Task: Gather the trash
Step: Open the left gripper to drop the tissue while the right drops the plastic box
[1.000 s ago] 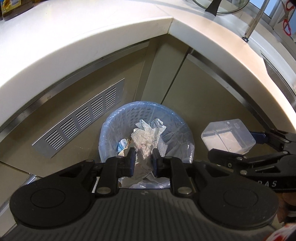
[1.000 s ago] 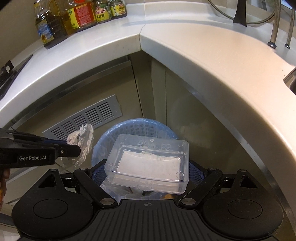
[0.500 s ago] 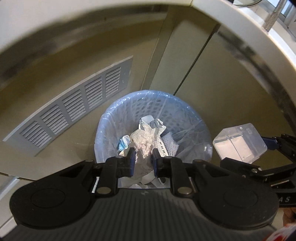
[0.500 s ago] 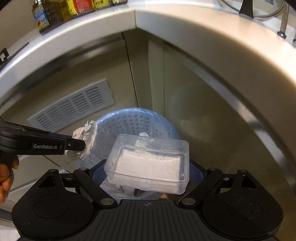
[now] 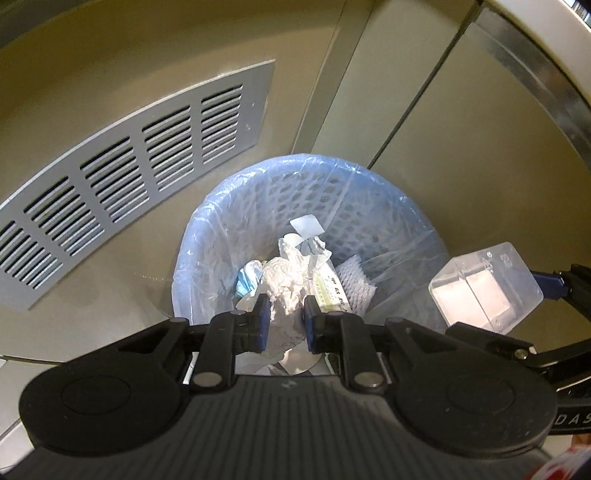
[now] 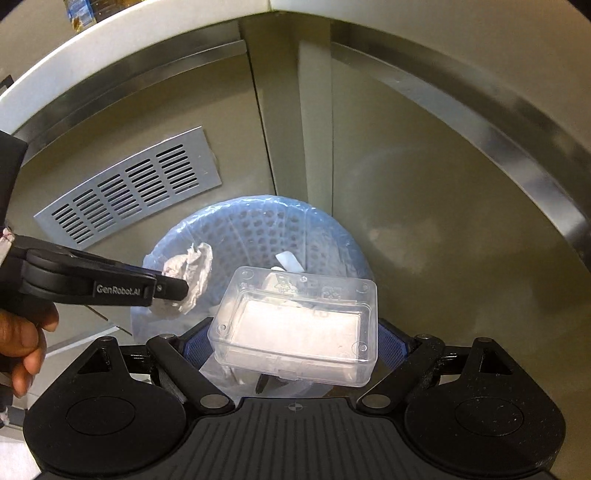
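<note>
Far left of the right wrist view: a hand (image 6: 22,332) gripping the left gripper (image 6: 177,291), jaws clamped on a crumpled paper wad (image 6: 190,275) hanging over the left rim of the waste bin (image 6: 258,218)

Upper left of both views: a grey vent grille (image 5: 122,162) on the beige cabinet front, untouched and no part of the job

Centre of the left wrist view: same paper wad (image 5: 286,291) pinched between blue pads (image 5: 263,321) drawn nearly together, directly above the bin's (image 5: 388,206) mouth; below it, blue-lined basket already holding scraps – a blue mask-like piece (image 5: 246,277), a printed wrapper (image 5: 330,291), white foam netting (image 5: 354,280), a clear film tab (image 5: 306,226)

Centre and right of the right wrist view: a clear plastic box (image 6: 295,325) spanned across the right gripper (image 6: 295,347), jaws spread wide yet clamped on the box's two ends, held over the near edge of the bin; in the left wrist view, same box (image 5: 484,291) at right of frame, just outside the rim

Progress, judged from this: both pieces collected and carried to the bin, neither yet released; earlier trash already inside; left to do – release the wad, bring the box fully over the opening, release it

Top edge, right wrist view: white table (image 6: 147,44) with a bottle (image 6: 81,14) barely in frame; whether more trash waits up there cannot be told
</note>
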`<state>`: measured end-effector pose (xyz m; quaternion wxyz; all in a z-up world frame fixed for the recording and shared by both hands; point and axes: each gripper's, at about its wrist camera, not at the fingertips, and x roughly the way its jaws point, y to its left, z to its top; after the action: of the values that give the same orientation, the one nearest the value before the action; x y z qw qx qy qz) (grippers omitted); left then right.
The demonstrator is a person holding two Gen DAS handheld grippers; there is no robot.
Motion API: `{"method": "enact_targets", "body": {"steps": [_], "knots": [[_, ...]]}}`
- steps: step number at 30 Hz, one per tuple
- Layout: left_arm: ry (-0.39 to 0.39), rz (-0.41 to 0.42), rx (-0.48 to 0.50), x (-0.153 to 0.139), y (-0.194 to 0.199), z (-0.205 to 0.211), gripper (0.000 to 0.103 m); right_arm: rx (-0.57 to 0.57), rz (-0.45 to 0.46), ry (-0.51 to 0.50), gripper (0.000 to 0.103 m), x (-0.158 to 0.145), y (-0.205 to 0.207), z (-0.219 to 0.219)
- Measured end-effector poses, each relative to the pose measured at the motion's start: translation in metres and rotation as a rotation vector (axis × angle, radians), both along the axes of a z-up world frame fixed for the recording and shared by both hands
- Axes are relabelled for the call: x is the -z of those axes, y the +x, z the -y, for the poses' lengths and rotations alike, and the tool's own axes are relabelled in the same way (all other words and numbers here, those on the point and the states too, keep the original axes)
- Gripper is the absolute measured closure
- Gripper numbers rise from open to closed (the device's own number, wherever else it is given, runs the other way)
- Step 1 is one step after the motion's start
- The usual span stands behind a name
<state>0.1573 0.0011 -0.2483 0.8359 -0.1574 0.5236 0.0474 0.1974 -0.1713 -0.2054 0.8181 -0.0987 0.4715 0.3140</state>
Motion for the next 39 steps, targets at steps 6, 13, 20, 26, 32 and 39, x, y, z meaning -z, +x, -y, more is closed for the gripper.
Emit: {"method": "enact_targets", "body": {"steps": [6, 13, 20, 26, 32, 39], "knots": [[-0.004, -0.009, -0.015, 0.008, 0.003, 0.000, 0.086, -0.017, -0.008, -0.004, 0.015, 0.005, 0.003, -0.006], [-0.012, 0.013, -0.046, 0.003, 0.003, -0.007, 0.064, -0.017, -0.017, -0.003, 0.015, 0.006, 0.004, -0.009], [-0.010, 0.016, -0.077, -0.009, -0.006, -0.016, 0.064, -0.013, -0.022, -0.004, 0.015, 0.006, 0.005, -0.014], [-0.011, 0.012, -0.093, -0.016, -0.020, -0.020, 0.064, -0.030, -0.030, -0.005, 0.015, 0.008, 0.005, -0.021], [-0.016, 0.010, -0.115, -0.020, -0.031, -0.024, 0.064, -0.050, -0.036, -0.004, 0.015, 0.010, 0.004, -0.031], [-0.017, 0.015, -0.130, -0.022, -0.039, -0.029, 0.064, -0.061, -0.040, -0.005, 0.015, 0.013, 0.004, -0.039]]}}
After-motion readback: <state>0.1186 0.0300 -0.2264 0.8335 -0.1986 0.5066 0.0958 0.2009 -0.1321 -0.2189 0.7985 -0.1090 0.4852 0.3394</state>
